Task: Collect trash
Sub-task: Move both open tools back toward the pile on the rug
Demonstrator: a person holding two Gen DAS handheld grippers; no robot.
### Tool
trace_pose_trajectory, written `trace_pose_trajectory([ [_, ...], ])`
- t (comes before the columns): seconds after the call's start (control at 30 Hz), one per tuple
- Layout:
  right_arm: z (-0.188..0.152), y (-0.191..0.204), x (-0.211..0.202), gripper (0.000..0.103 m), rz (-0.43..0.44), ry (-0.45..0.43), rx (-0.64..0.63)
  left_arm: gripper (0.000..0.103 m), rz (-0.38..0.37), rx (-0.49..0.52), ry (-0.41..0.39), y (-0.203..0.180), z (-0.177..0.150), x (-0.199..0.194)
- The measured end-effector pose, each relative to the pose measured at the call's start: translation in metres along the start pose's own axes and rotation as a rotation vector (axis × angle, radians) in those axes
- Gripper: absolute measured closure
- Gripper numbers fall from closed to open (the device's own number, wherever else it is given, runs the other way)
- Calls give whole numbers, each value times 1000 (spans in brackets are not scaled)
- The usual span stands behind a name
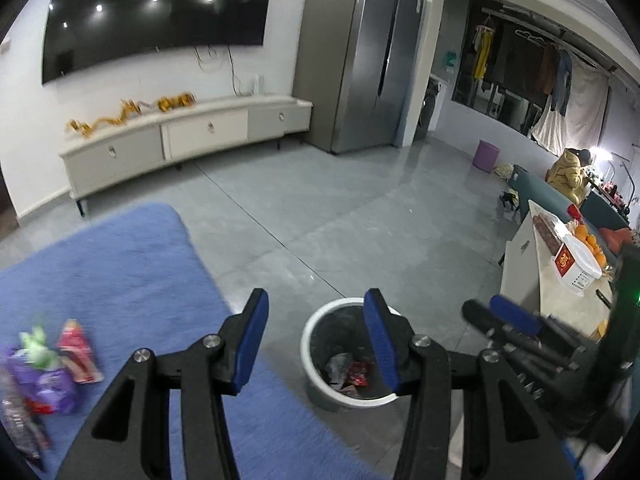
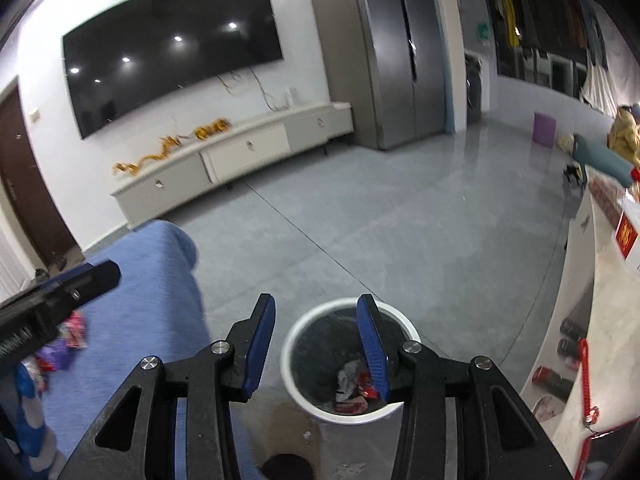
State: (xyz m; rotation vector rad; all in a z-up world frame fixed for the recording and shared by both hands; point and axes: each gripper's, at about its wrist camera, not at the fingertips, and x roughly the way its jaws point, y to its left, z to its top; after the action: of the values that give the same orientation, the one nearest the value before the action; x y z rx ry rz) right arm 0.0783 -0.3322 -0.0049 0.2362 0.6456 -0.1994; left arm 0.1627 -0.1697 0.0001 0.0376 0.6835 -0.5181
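A white round bin (image 1: 310, 338) stands on the grey floor with crumpled wrappers (image 1: 352, 372) inside; it also shows in the right wrist view (image 2: 288, 344). My left gripper (image 1: 316, 304) is open and empty, above the bin's left side. My right gripper (image 2: 316, 308) is open and empty, over the bin; it shows at the right of the left wrist view (image 1: 486, 312). Several snack wrappers, purple, red and green (image 1: 56, 364), lie on the blue rug (image 1: 120, 264); they also show in the right wrist view (image 2: 64, 344).
A low white TV cabinet (image 1: 180, 136) lines the far wall under a TV (image 1: 156, 8). A grey fridge (image 1: 360, 52) stands behind. A white counter (image 1: 560, 280) with oranges and a box is at right. A purple stool (image 1: 486, 154) stands far right.
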Motion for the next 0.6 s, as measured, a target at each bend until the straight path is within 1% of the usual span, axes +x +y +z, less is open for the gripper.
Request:
trace_pose_trajectory([
  [0.17,7,38,-41,63,43,-60,-62,55,26,-20,-56,28,-12,-59],
  [0.33,12,82,-75,63,91,-109,-143,55,74,-49,-100,65,-26,-104],
  [0.47,10,117,-94,63,125,-133,-209,55,128,-83,-131,101,-42,-136],
  [0.6,5,149,-103,61,156,-138,-268,55,183,-108,-141,141,-60,-159],
])
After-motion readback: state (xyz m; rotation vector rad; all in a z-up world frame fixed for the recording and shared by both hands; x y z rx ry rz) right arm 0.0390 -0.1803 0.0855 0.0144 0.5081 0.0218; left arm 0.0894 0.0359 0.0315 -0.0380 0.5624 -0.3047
